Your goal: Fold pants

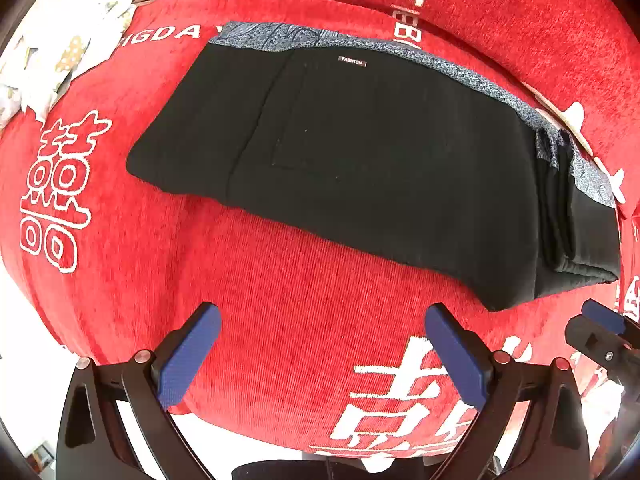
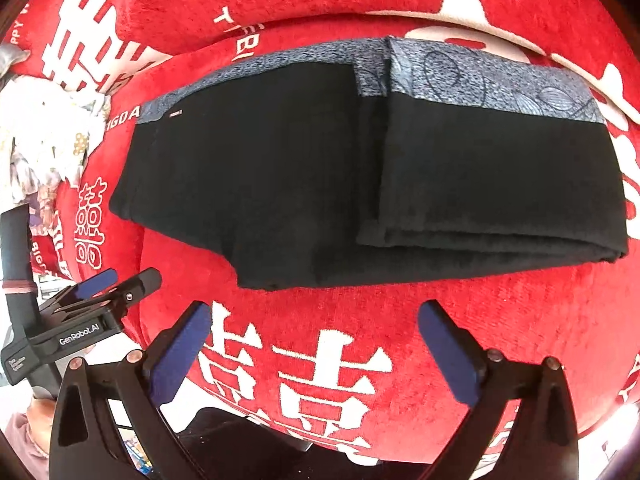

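Note:
Black pants (image 1: 360, 160) with a blue-grey patterned band along the far edge lie folded flat on a red cloth; a small "FASHION" label (image 1: 352, 62) faces up. The leg ends are folded over on the right (image 2: 492, 184). My left gripper (image 1: 322, 316) is open and empty, hovering over the red cloth just in front of the pants. My right gripper (image 2: 314, 312) is open and empty, also in front of the pants' near edge. The left gripper shows in the right wrist view (image 2: 116, 284); the right gripper's fingertips (image 1: 600, 316) show in the left wrist view.
The red cloth (image 1: 280, 300) with white characters covers the surface. A white patterned fabric (image 1: 52, 60) lies bunched at the far left, also seen in the right wrist view (image 2: 48, 132). The cloth's near edge is just behind the grippers.

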The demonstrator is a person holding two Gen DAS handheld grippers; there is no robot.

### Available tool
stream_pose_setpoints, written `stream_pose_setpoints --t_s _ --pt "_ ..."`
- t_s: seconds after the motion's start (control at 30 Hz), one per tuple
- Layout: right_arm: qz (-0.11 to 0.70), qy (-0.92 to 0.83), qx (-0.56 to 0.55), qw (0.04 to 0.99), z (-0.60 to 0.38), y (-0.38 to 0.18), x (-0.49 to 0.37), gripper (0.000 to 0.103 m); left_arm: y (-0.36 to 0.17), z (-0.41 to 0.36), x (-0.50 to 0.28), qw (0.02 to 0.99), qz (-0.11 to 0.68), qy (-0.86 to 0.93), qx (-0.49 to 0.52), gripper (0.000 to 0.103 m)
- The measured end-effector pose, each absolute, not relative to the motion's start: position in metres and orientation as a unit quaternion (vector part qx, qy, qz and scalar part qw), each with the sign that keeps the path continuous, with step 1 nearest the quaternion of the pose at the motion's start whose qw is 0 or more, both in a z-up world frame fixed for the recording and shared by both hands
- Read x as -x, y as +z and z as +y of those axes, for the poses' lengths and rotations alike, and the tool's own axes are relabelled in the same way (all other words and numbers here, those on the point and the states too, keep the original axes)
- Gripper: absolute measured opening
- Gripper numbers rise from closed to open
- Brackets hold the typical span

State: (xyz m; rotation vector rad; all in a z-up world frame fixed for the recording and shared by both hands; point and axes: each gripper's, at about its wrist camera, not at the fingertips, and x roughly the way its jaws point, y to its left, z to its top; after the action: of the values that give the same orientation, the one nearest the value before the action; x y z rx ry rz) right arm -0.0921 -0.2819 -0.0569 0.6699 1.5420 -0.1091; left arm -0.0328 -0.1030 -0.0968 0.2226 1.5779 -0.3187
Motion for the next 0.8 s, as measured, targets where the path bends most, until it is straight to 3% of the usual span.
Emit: stream_pose_setpoints --t_s 0.8 --pt "0.683 -0.059 -0.309 0.659 -0.288 -0.061 0.096 0.103 -0.104 -0.073 0.000 0.681 0.721 -0.127 -0.029 0.102"
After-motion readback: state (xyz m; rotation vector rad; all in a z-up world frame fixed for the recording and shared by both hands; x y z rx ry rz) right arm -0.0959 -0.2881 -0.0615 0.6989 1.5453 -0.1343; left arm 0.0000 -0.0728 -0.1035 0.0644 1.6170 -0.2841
